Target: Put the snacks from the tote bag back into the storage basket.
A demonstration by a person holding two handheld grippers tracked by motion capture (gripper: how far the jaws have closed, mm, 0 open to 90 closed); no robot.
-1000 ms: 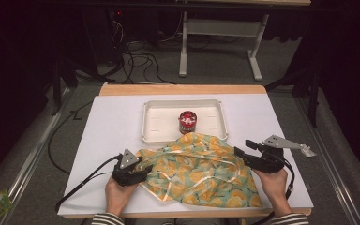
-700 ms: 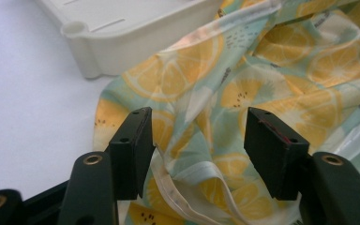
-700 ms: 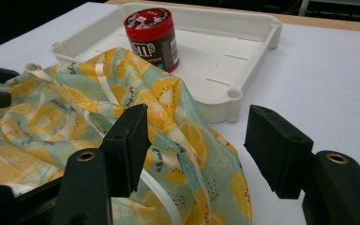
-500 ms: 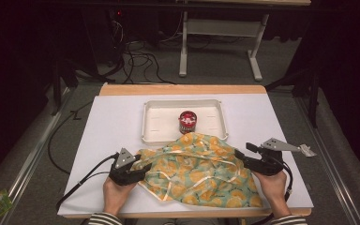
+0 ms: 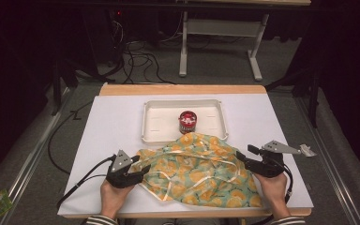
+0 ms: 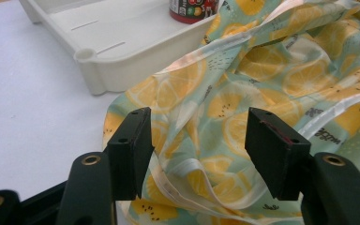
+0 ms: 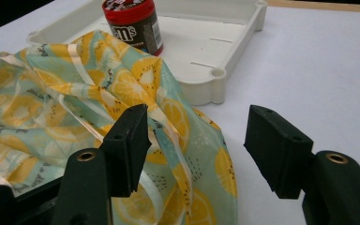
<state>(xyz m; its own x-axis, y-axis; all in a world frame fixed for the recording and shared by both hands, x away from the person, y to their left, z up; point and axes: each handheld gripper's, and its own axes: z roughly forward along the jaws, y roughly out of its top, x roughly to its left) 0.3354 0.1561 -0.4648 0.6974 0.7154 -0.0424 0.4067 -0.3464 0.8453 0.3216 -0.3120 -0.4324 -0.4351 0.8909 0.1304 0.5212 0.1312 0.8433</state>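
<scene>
Lemon-printed fabric [image 5: 199, 171], pale green with yellow fruit and cream seams, lies crumpled on the white worktop [image 5: 103, 136] between the two claws, its far edge lapping over the near rim of the white tray [image 5: 154, 123]. The left claw [image 6: 199, 140] stands at the cloth's left edge; its jaws have just been opening a little and now gape wide, a seam fold lying loose between them without pressing on either pad. The right claw [image 7: 201, 140] sits at the cloth's right corner, jaws equally wide and holding nothing, that corner lying under its left jaw and bare worktop under the other. Beyond both claws a red jar [image 5: 187, 122] stands upright in the tray, just behind the cloth.

This looks like the pause before gripping. Next, each claw probably needs to settle over an edge or seam and close, so the cloth can be lifted without dragging on the jar.
</scene>
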